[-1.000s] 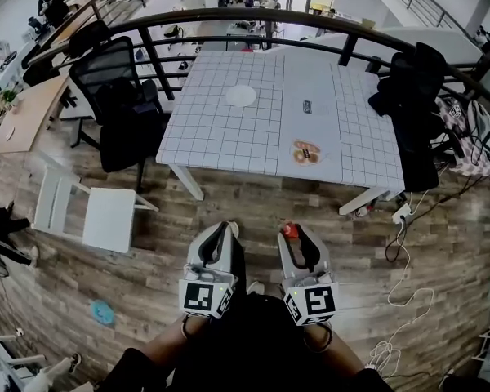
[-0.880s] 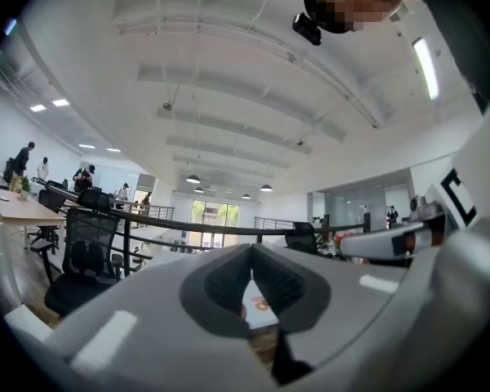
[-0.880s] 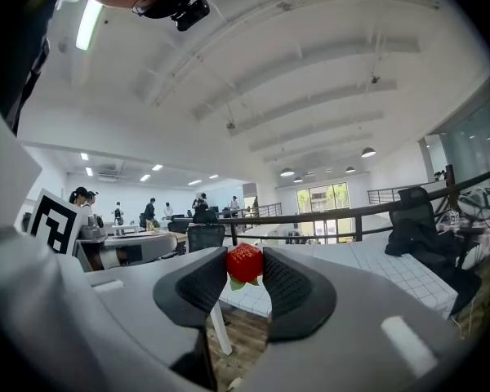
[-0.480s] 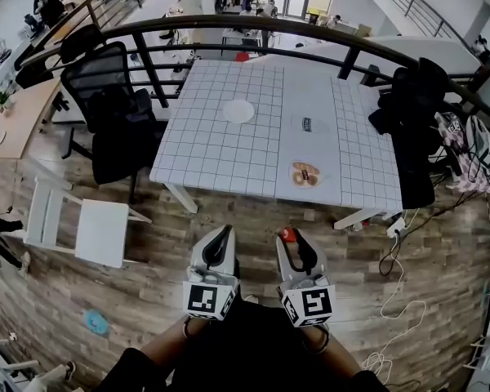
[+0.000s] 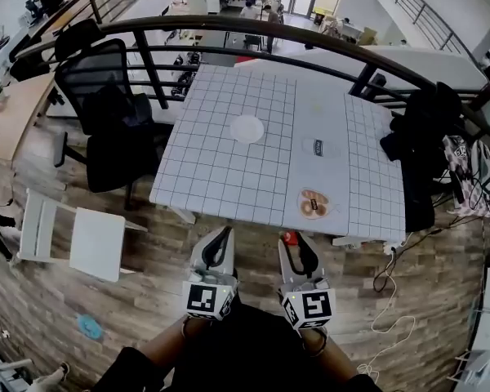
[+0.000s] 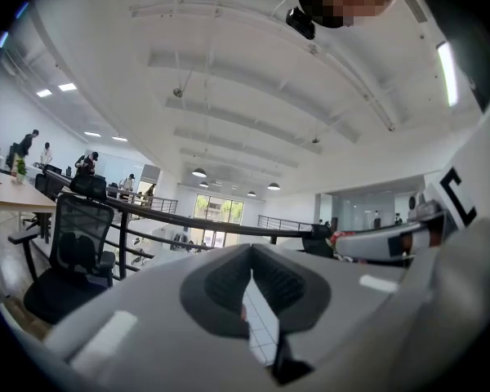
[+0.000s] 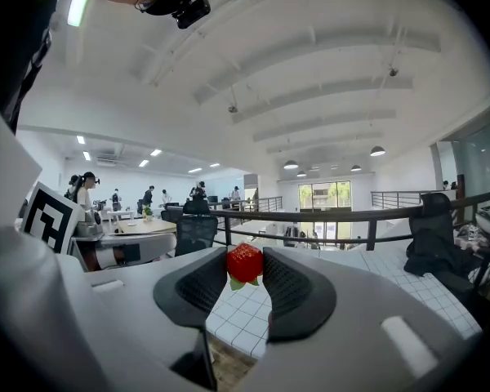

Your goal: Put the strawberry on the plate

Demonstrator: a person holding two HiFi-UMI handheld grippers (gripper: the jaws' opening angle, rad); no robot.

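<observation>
In the head view a white round plate (image 5: 247, 128) lies in the middle of a white gridded table (image 5: 220, 178) ahead of me. A red strawberry (image 7: 245, 262) with green leaves is pinched between the dark pads of my right gripper (image 7: 245, 266), which is shut on it. The same strawberry (image 5: 290, 237) shows at that gripper's tip, just short of the table's near edge. My left gripper (image 5: 223, 233) hangs beside it over the wooden floor. Its jaws meet at the tips (image 6: 251, 256) with nothing between them.
A flat orange-brown item (image 5: 314, 204) and a small dark card (image 5: 318, 147) lie on the table's right part. A black office chair (image 5: 106, 96) stands at the left, a white chair (image 5: 90, 239) nearer. A black railing (image 5: 310, 43) runs behind; dark clothing (image 5: 429, 137) hangs at the right; cables (image 5: 392, 325) lie on the floor.
The table has come closer in the head view, its near edge now just ahead of the gripper tips. Both grippers keep the same pose, the strawberry still in the right one.
</observation>
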